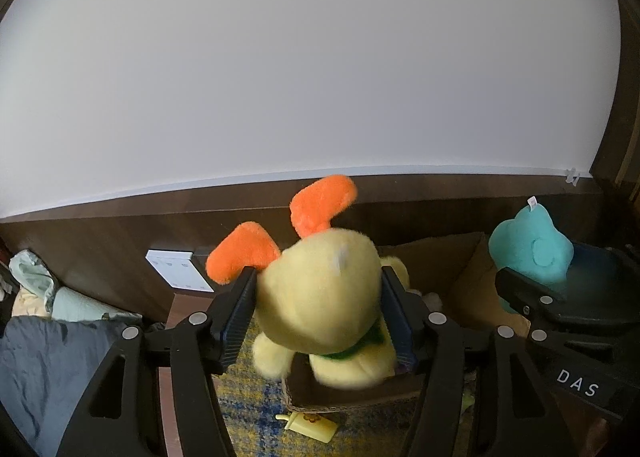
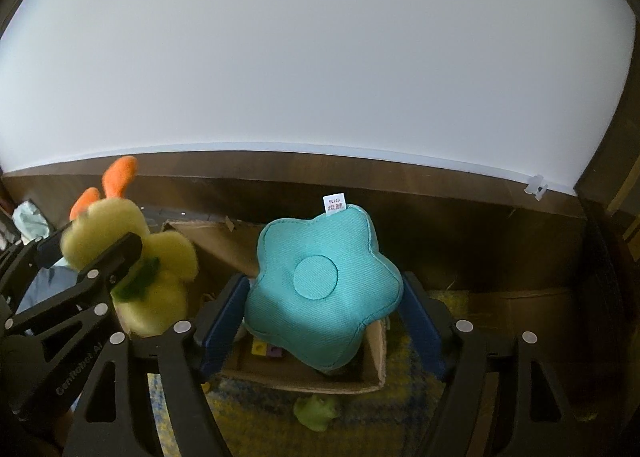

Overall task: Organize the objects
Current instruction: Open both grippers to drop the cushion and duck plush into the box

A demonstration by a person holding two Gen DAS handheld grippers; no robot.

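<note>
1. Yellow plush dog with orange ears (image 1: 320,297) is clamped between the left gripper (image 1: 322,317) fingers, above the cardboard box (image 1: 352,397).
2. The right gripper (image 2: 324,317) pinches a teal star-shaped fabric cushion (image 2: 324,285) between its fingers.
3. Risk: soft plush may squeeze out and miss the box.
4. The dog's long axis runs along the fingers, ears pointing away from them.

"DAS" on the right tool (image 1: 532,293); "RIO" tag on the teal star cushion (image 2: 320,289).

Dim fisheye views, glaring wall, blurred plush (image 1: 320,297).
</note>
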